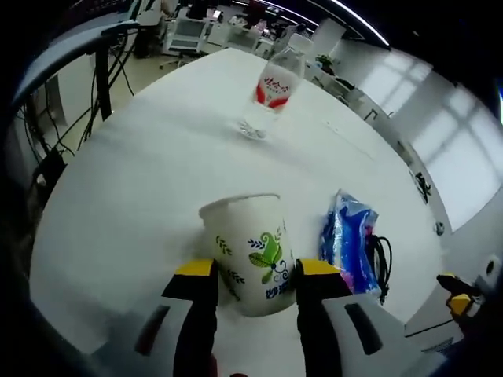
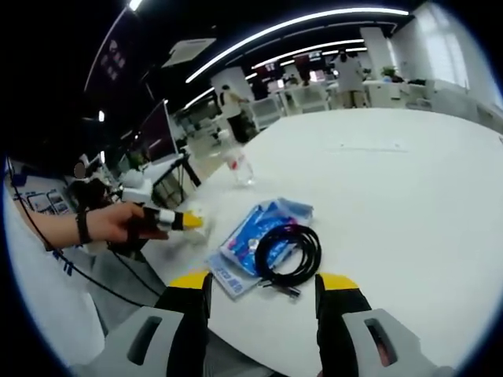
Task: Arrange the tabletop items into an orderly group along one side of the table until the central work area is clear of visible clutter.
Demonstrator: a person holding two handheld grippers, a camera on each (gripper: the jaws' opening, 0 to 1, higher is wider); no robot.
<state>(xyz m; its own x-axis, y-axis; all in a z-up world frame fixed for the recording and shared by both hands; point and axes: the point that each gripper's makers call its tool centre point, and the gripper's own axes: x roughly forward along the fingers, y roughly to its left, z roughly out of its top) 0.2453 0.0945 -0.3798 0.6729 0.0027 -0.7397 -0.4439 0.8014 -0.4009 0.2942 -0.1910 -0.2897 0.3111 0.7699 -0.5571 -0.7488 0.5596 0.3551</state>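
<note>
White tabletop [image 1: 141,181] runs wide under both views, with an open office of desks and ceiling strip lights behind it. From the left gripper view, the left gripper [image 1: 255,276] has its yellow-tipped jaws set on either side of a white paper cup [image 1: 250,251] printed with green leaves and blue lettering; the jaws look to touch its sides, so it seems pinched between them. Just right of that claw lies a blue plastic packet [image 1: 349,239], with a black coiled cable [image 1: 380,259] on its far side. Well ahead of the claw a clear water bottle [image 1: 272,94] with a red and white label stands upright.

From the right gripper view, the right gripper [image 2: 264,292] is spread with nothing between its jaws. Just ahead of it the cable [image 2: 287,253] lies partly on the packet [image 2: 253,236]. Off to its left, a person's hand [image 2: 118,224] grips the other claw. The bottle [image 2: 240,166] stands far ahead.
</note>
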